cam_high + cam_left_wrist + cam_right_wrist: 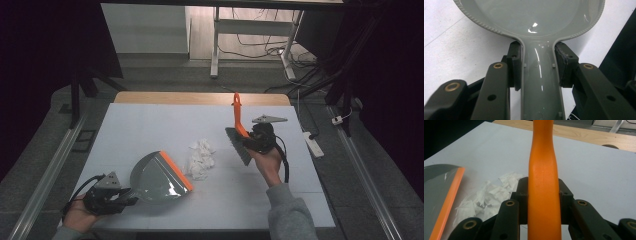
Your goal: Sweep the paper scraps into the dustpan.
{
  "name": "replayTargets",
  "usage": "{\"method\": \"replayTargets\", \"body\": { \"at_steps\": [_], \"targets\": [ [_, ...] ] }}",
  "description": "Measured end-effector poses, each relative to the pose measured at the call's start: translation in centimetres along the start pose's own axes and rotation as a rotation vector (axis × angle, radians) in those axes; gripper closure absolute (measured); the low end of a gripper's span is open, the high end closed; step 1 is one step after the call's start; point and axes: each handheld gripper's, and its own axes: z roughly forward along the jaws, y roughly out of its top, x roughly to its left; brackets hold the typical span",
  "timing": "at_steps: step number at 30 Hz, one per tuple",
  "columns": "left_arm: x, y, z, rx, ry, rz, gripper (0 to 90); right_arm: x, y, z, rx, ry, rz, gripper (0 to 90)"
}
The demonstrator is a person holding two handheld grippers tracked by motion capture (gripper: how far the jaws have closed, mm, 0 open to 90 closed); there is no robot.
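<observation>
High view | my left gripper (111, 194) fingers clamp the grey dustpan (159, 177) handle, right gripper (259, 138) fingers clamp the orange brush (239, 131) | paper scraps (201, 159) lie mid-tabletop (150, 125), just beside the pan's lip | I should keep the lip flat and sweep low toward it.

The left gripper (125, 192) sits low by the near table edge, clamped; the right gripper (248, 137), raised mid-table, is clamped too.
</observation>
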Motion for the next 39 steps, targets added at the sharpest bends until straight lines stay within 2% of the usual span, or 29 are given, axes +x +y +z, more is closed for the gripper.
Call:
{"method": "replayTargets", "body": {
  "at_steps": [10,26,39],
  "targets": [
    [-0.2,0.3,0.3,0.014,-0.012,0.013,61.6,0.7,0.6,2.5,0.032,-0.008,-0.004,70.3],
    [-0.1,0.3,0.6,0.04,-0.026,0.011,61.6,0.9,0.3,5.1,0.072,-0.017,-0.002,70.2],
    [0.2,0.0,0.6,0.038,-0.032,-0.005,61.6,2.0,1.1,7.9,0.118,-0.014,-0.047,70.2]
  ]
}}
